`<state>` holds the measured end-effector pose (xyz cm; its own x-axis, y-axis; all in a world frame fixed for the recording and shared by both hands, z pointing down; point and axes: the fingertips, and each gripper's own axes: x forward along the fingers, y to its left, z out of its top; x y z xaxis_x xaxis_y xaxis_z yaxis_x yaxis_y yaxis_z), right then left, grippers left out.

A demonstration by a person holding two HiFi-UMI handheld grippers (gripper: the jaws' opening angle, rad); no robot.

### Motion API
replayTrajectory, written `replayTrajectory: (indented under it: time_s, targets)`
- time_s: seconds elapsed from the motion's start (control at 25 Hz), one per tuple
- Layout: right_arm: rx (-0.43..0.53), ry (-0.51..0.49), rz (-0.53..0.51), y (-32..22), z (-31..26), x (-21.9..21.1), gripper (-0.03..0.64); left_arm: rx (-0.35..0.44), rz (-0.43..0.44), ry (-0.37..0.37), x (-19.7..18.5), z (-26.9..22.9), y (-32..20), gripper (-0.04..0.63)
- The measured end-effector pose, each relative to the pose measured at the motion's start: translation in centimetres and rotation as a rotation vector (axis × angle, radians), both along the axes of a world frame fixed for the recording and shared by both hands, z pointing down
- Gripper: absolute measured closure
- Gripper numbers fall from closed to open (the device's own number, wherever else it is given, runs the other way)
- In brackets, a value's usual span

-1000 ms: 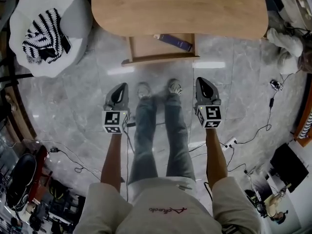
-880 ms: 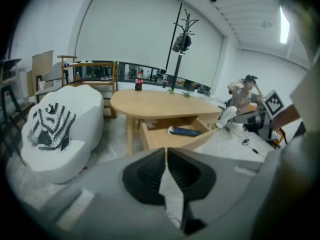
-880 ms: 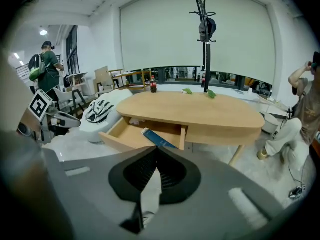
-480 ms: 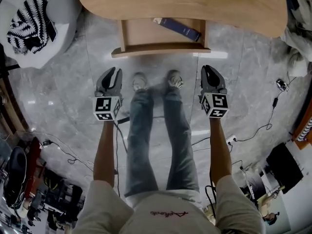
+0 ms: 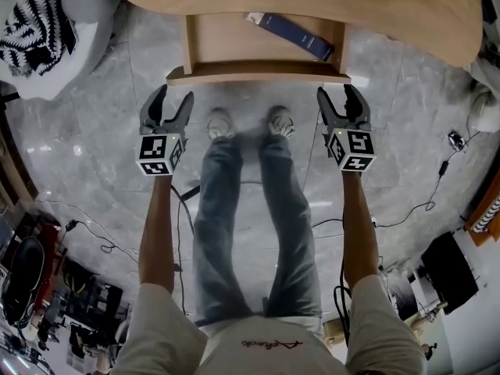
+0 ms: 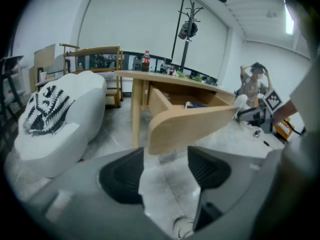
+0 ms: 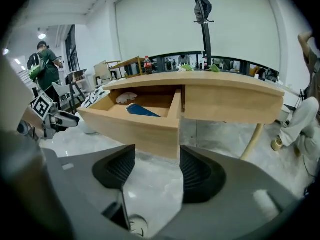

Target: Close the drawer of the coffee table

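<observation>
Head view: left hand-held gripper (image 5: 166, 98) and right hand-held gripper (image 5: 342, 96) just dropped near the drawer (image 5: 258, 72) front's corners, and their jaws have just been opening, with nothing between them. Drawer's still sticking out past the bench (image 5: 312, 2) near edge, so I'd guess a push is next.

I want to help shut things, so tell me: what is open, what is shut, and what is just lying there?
drawer: open, pulled out.
blue book: lying flat inside the drawer.
left gripper: open, jaws have just been opening, nothing between them.
right gripper: open, jaws have just been opening, nothing between them.
striped cloth: lying crumpled on the white seat.
</observation>
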<state>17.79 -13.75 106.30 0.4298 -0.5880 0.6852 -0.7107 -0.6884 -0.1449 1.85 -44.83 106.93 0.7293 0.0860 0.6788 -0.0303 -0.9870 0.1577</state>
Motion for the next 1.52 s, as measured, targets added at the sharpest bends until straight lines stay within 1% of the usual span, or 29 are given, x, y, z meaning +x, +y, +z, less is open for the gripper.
replayTrajectory:
  time_s: [0.08, 0.12, 0.16, 0.24, 0.28, 0.32, 0.36, 0.44, 0.48, 0.6, 0.8, 1.0, 1.32, 1.52]
  targets:
    - [-0.015, 0.009, -0.017, -0.4, 0.7, 0.7, 0.328, 0.014, 0.002, 0.004, 0.7, 0.4, -0.1, 0.275]
    - [-0.022, 0.013, -0.024, -0.5, 0.9, 0.9, 0.33, 0.018, 0.0, 0.01, 1.1, 0.4, -0.2, 0.259]
    - [-0.03, 0.019, -0.027, -0.6, 1.2, 1.1, 0.339, 0.018, -0.001, 0.016, 1.5, 0.5, -0.2, 0.259]
    - [-0.049, 0.035, -0.019, -0.5, 1.4, 1.6, 0.378, 0.013, 0.005, 0.026, 2.2, 0.5, -0.1, 0.259]
    - [-0.059, 0.043, -0.009, -0.4, 1.4, 1.8, 0.408, 0.013, 0.009, 0.029, 2.5, 0.5, 0.1, 0.264]
    - [-0.067, 0.05, -0.003, -0.2, 1.5, 2.1, 0.444, 0.016, 0.009, 0.033, 2.8, 0.4, 0.1, 0.284]
    - [-0.073, 0.055, -0.001, -0.1, 1.5, 2.2, 0.459, 0.018, 0.004, 0.037, 3.0, 0.4, 0.0, 0.304]
    - [-0.08, 0.054, -0.008, 0.0, 1.5, 2.2, 0.466, 0.014, -0.011, 0.04, 3.2, 0.2, -0.2, 0.333]
    - [-0.083, 0.047, -0.01, 0.1, 1.5, 2.2, 0.472, 0.008, -0.014, 0.037, 3.2, 0.2, -0.3, 0.336]
    - [-0.084, 0.019, -0.005, 0.1, 1.3, 2.4, 0.48, -0.006, -0.016, 0.026, 3.2, 0.0, -0.3, 0.342]
    - [-0.061, 0.021, -0.002, 0.0, -0.3, 2.8, 0.48, 0.0, -0.029, 0.045, 3.7, -1.9, -0.5, 0.343]
    - [-0.063, 0.008, -0.009, -0.3, -0.4, 3.0, 0.483, 0.002, -0.045, 0.035, 4.2, -2.1, -1.0, 0.344]
    - [-0.038, 0.032, 0.014, -1.9, -0.4, 6.1, 0.48, 0.019, -0.052, 0.057, 7.3, -2.1, -2.6, 0.344]
    - [-0.017, 0.034, 0.054, -3.1, -0.3, 9.2, 0.478, 0.029, -0.076, 0.078, 10.3, -2.1, -3.8, 0.344]
